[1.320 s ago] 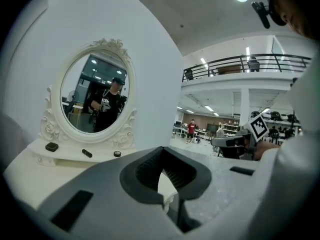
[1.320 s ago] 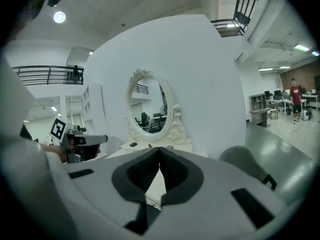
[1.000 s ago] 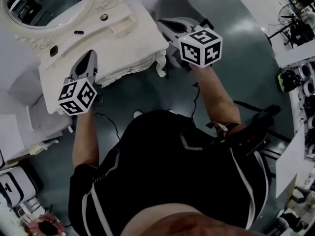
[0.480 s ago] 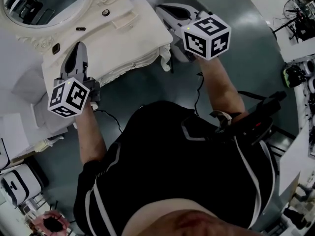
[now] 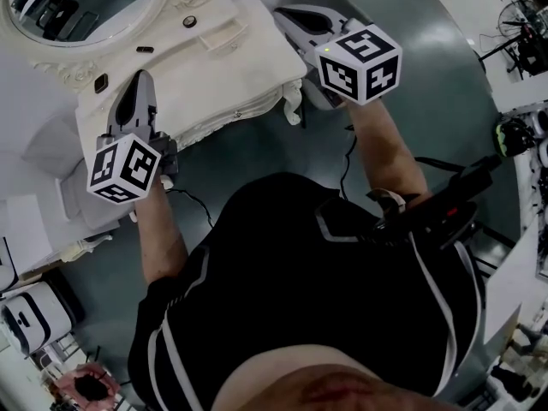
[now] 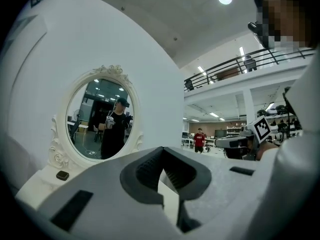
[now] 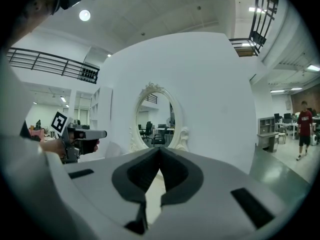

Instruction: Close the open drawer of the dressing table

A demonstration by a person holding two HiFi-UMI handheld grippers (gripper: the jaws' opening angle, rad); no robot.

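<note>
Here, the scene: a person in a black top stands over a white dressing table (image 5: 257, 54), seen from the head view, with its oval mirror (image 5: 81, 2) at upper left.
Drawer: the drawer (image 5: 224, 120) shows as a narrow scalloped band under the front edge of the surface (image 5: 197, 75), small knob (image 5: 237, 114) facing the person. It looks nearly home; whether a gap remains cannot be told from above.
Left tool: the left tool (image 5: 139, 84) hangs over the left part of the surface, above drawer level. Its own view shows the jaw tips met, with nothing between them.
Right tool: the right tool (image 5: 287, 17) sits at the table's right edge, tips likewise pressed together on nothing, pointed toward the mirror.
Step in hand: by the look of it, the closing push is at or near its end, since neither tool touches the drawer front.
Next move: if any gap is left, it calls for lowering one closed tool to the drawer front near the knob. The press should be square and toward the mirror, so the drawer does not skew on its runners.
Other things: a few small dark items lie on the surface near the mirror's base.
</note>
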